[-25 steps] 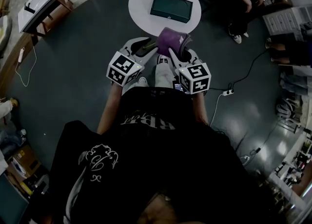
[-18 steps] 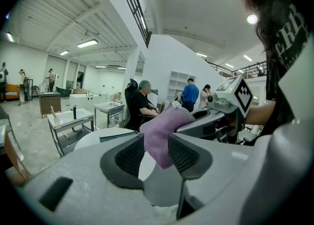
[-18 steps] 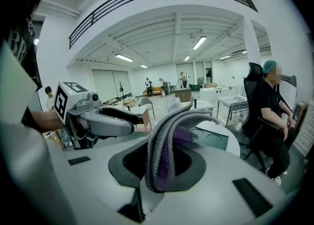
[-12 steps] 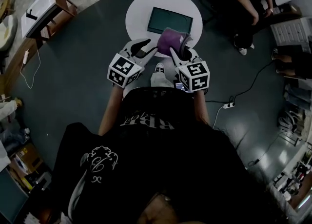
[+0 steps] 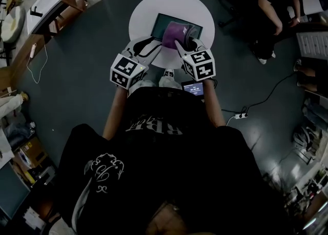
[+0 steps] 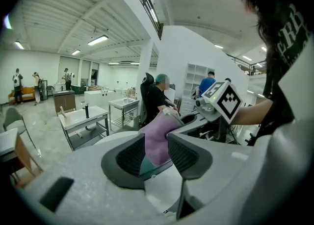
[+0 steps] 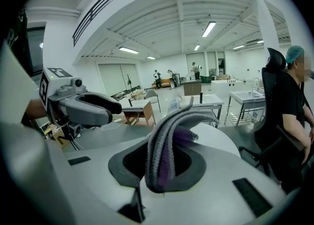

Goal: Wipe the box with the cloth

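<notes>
A dark green flat box (image 5: 160,24) lies on a round white table (image 5: 141,11). A folded purple cloth (image 5: 174,33) hangs over the box's near right part, and my right gripper (image 5: 180,42) is shut on it. In the right gripper view the cloth (image 7: 164,140) stands doubled between the shut pads. My left gripper (image 5: 146,47) is open over the table's near edge, left of the cloth, holding nothing. Through its gap in the left gripper view I see the cloth (image 6: 157,138) and a strip of the box (image 6: 146,166). I cannot tell whether the cloth touches the box.
A seated person in black (image 5: 266,14) is right of the table. A power strip with its cable (image 5: 241,113) lies on the dark floor at the right. A wooden desk (image 5: 51,3) stands at the upper left. A small lit screen (image 5: 195,88) shows by my right arm.
Both grippers have moved forward from in front of the table to over it. The cloth, held short of the box before, now hangs over the box.
</notes>
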